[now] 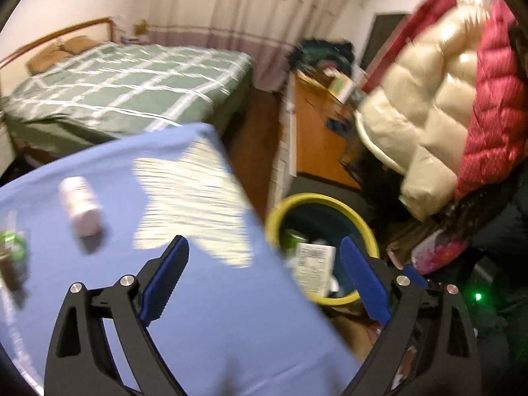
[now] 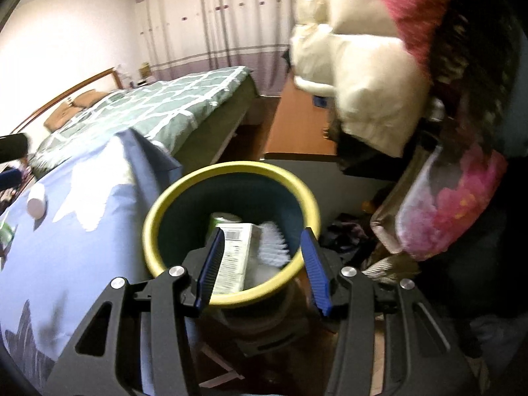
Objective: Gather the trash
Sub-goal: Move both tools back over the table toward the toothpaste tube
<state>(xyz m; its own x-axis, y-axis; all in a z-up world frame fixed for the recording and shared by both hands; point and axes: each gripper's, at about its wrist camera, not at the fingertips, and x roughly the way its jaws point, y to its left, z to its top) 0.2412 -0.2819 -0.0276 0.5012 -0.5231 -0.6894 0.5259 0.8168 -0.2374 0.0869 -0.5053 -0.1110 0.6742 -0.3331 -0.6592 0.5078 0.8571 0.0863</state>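
Looking at what's left to bin, the obvious next piece is the small white plastic pill bottle lying on its side on the table draped in a light blue cloth with a white star print. It looks empty-ish and light, rigid enough that it won't crush, but smooth and round, so I'd bet it rolls away if nudged from the wrong angle. Best bet, I reckon, is pinching across the body near the middle, pads square to its long axis, not on the cap end. There's also something green at the cloth's far left edge, too blurry to name. The left gripper is spread wide with nothing between its blue pads, hanging over the table's corner with the bottle well off to its left. The right gripper sits roughly half open and empty, hovering right above the dark round bin with the yellow rim, which stands just beside the table. Inside the bin already: a white cardboard box with a printed label, a white bristle brush and a greenish can.
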